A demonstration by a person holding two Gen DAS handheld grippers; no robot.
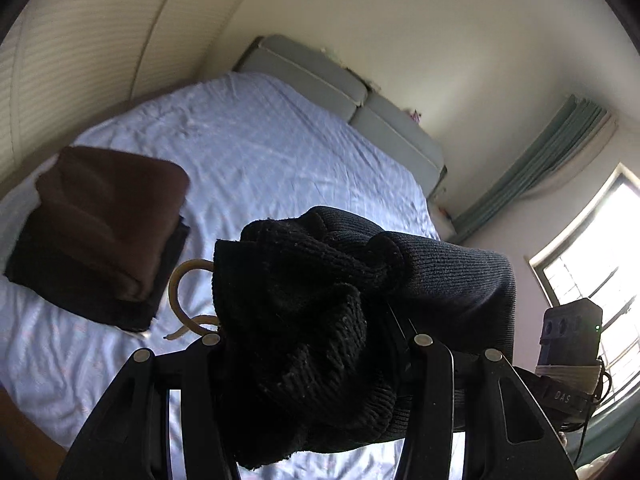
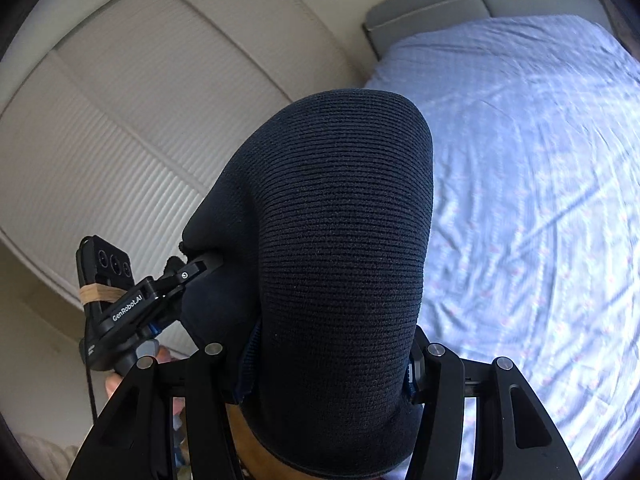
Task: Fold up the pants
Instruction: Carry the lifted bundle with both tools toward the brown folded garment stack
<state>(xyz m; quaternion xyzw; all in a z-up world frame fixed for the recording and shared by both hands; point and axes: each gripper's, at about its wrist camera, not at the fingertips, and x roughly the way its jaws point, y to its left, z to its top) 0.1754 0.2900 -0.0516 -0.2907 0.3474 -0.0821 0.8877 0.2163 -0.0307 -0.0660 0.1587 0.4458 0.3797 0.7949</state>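
While both my hands are up in the air over the bed [image 1: 280,152], the pants [image 1: 320,320] hang between them — dark knit, bunched thick in front of each lens. My left tool [image 1: 316,344] is clamped on a wad of the fabric, the cloth spilling over and down between its fingers. My right tool [image 2: 324,354] is clamped on the pants too, a broad ribbed stretch of them bulging up over it and blocking most of that view. From the right side I can see the left tool off at the edge of the cloth, so the two grips sit near each other, not spread wide.

By my reckoning this is the lift-and-carry step: the pants are off the bed, not yet laid out, no fold made that I can see. Next move calls for drawing my hands apart to pull the fabric taut, then lowering it flat onto the open sheet — away from the stack of folded clothes [image 1: 104,232] lying on the bed's left side, brown piece on top of darker ones.

Containers? None in sight. A tan rubber band [image 1: 180,292] curls by my left tool.
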